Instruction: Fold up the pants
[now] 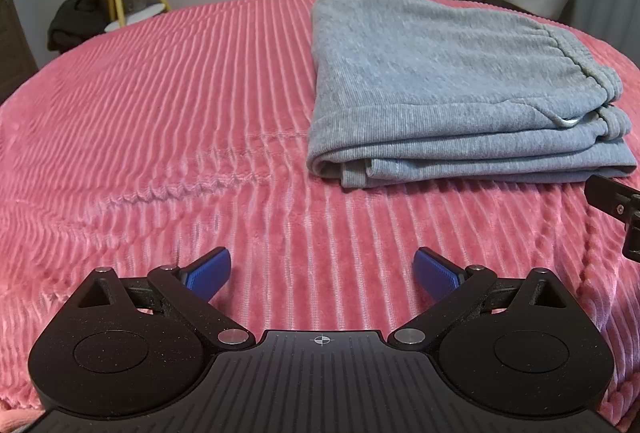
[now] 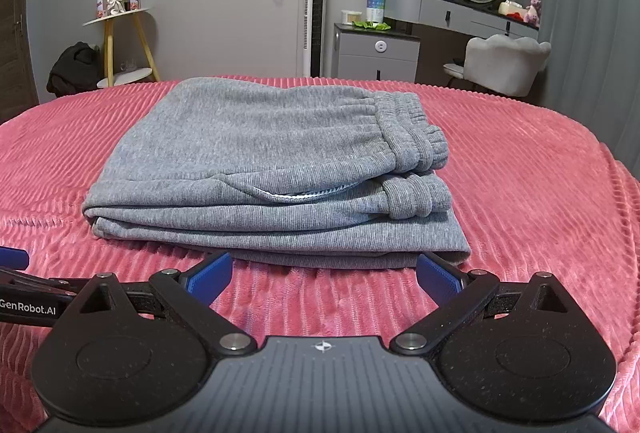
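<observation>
Jaws, right gripper (image 2: 325, 279): spread wide and empty, blue pads (image 2: 210, 279) just short of the near edge of the pants, not touching as far as the view shows.
Jaws, left gripper (image 1: 322, 273): also spread wide, holding nothing, hovering over bare blanket.
Nearer arm: right; the pants sit straight ahead of it, while from the left gripper they lie ahead and off to the right, clearly apart.
Pants (image 2: 264, 161): grey sweatpants lying on the bed as a flat stacked bundle of several layers.
Long axis: runs across the right gripper's line of sight, side to side, fold at the bundle's left end, elastic waistband (image 2: 412, 137) at its right end.
Blanket (image 1: 160, 113): pink ribbed cover under the pants, open to the left of them.
Progress, as a judgement: the folding looks finished or nearly so; any remaining move would probably be a small tidy of the near edge, best taken by the right gripper.
</observation>
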The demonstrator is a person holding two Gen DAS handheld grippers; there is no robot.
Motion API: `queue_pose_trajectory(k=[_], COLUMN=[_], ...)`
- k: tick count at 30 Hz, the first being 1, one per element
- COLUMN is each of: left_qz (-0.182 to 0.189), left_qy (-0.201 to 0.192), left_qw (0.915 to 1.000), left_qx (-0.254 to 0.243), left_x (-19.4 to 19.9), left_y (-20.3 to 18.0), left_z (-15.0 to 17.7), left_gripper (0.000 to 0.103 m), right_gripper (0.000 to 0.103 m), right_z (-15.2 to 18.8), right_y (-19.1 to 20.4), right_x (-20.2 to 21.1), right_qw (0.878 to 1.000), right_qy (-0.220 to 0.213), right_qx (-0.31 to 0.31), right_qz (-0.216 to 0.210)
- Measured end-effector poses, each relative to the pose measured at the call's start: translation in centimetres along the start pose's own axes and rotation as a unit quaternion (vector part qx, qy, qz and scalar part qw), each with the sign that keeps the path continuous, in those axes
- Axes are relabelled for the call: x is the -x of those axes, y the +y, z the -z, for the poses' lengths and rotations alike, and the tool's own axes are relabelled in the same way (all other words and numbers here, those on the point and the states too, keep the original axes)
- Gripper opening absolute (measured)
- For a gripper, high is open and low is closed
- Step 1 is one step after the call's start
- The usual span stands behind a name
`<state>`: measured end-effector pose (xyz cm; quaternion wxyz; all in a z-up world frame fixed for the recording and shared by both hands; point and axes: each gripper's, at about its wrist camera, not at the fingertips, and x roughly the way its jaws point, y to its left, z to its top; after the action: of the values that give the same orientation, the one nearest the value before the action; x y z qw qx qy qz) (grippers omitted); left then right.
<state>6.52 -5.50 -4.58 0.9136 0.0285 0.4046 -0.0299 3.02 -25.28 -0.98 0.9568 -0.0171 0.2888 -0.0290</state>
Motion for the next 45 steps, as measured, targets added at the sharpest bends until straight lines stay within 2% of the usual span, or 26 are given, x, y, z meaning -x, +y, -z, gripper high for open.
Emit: queue_pose_trajectory(k=[45], left_qz=[0.005], left_qy=[-0.004], left_qw=[1.0000], left_qx=[-0.004], left_x=[0.18], left_y=[-0.06], left_z=[0.01], left_gripper=[0.101], right_gripper=[0.099], right_z=[-0.04], right_y=[0.32], right_x=[0.25], right_qw=[1.000], right_qy=[-0.001], right_qx=[0.004], right_qz=[0.000])
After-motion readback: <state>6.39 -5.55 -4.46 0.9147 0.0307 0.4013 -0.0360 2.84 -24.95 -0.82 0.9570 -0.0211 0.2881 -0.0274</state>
